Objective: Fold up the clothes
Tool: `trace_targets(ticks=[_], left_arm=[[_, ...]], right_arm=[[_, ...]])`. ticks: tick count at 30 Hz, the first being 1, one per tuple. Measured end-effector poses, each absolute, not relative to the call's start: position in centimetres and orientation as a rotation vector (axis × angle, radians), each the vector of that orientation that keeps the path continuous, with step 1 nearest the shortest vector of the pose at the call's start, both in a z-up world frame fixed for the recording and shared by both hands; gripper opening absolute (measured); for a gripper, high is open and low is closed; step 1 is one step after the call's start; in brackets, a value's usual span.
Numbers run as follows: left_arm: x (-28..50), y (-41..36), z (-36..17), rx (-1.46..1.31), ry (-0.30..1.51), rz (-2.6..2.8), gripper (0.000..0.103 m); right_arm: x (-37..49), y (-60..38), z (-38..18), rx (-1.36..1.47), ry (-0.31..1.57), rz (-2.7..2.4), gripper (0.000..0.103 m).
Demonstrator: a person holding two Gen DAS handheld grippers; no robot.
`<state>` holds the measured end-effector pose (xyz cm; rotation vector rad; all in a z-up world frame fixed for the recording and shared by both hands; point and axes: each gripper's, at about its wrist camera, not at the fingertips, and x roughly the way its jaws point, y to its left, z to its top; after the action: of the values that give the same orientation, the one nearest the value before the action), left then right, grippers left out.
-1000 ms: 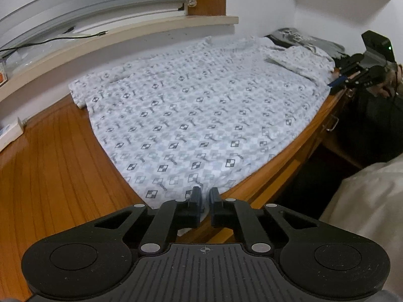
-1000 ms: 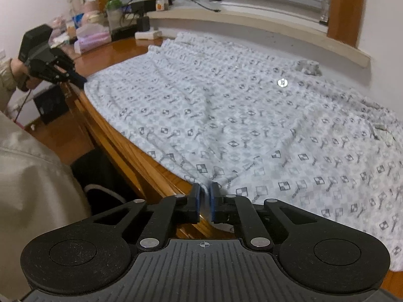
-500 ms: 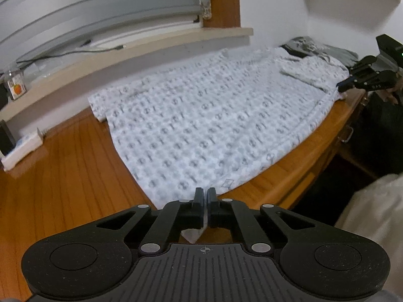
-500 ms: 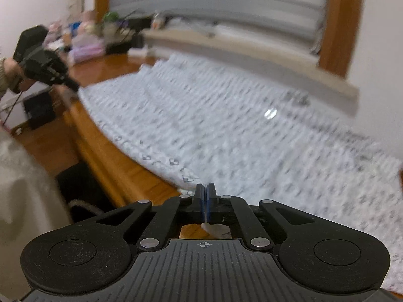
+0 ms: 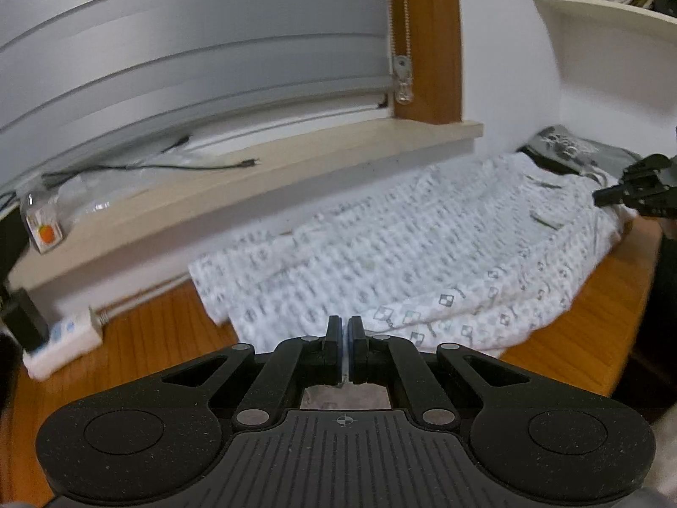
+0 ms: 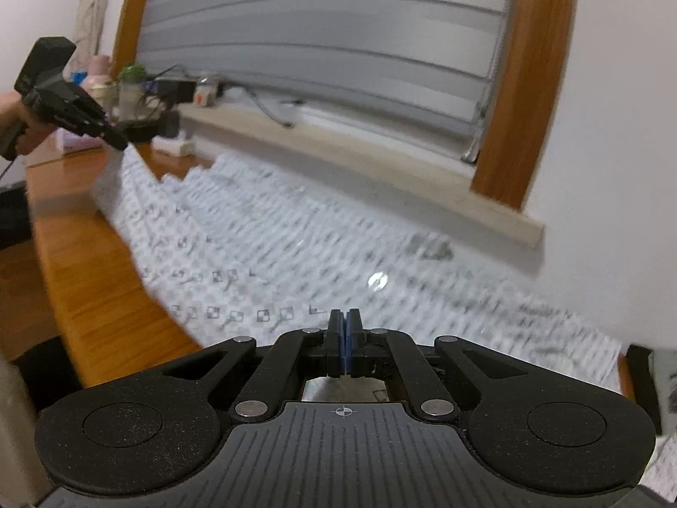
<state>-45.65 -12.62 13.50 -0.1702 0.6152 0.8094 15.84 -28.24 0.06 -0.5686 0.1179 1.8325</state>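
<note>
I've got both tongs, L [image 5: 344, 330] & R [image 6: 343, 324], clamped on the patterned shirt [image 5: 406, 262] hem, lifted off table [image 5: 139, 338].

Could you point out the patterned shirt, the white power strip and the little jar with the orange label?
patterned shirt [image 5: 423, 262], left wrist view, middle of the spread cloth.
white power strip [image 5: 63, 340], left wrist view, its top face.
jar with the orange label [image 5: 42, 228], left wrist view, on the label.

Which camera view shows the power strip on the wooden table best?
The left wrist view. There the white power strip lies at the left on the table, in full view, with a dark plug at its far end. In the right wrist view, only a small blurred white shape beside the window wall might be it.
</note>
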Motion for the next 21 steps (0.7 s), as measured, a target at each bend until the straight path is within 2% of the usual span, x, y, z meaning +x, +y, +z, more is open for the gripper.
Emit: trace_targets(ticks=[9,11,13,16,17,18,19,21], left_arm=[[-44.5,-5.9,10.9,-0.309,0.633,0.861,0.005],[-45.0,-5.9,9.6,-0.333,0.643,0.896,0.012],[-45.5,-5.9,8.4,-0.356,0.649,0.929,0.013],[-47.2,-7.6,8.0,-0.379,0.609,0.942,0.013],[-47.6,-8.1,7.9,-0.387,0.599,0.941,0.013],[-47.8,-8.4,7.8,-0.394,0.593,0.932,0.013],[-47.8,-8.8,7.8,-0.395,0.593,0.923,0.013],[-47.2,-9.3,7.7,-0.386,0.597,0.907,0.021]], right_arm=[[16.8,-20.6,-0.6,-0.577,0.102,1.689,0.001],[16.4,-19.2,-1.6,-0.599,0.099,1.623,0.007],[15.8,-19.5,-2.1,-0.576,0.092,1.598,0.009],[14.8,-20.9,-2.4,-0.520,0.134,1.685,0.027],[14.4,-21.3,-2.6,-0.519,0.150,1.720,0.037],[14.0,-21.5,-2.8,-0.528,0.162,1.740,0.041],[13.5,-21.6,-3.0,-0.542,0.188,1.772,0.041],[12.6,-21.7,-3.6,-0.568,0.248,1.829,0.041]])
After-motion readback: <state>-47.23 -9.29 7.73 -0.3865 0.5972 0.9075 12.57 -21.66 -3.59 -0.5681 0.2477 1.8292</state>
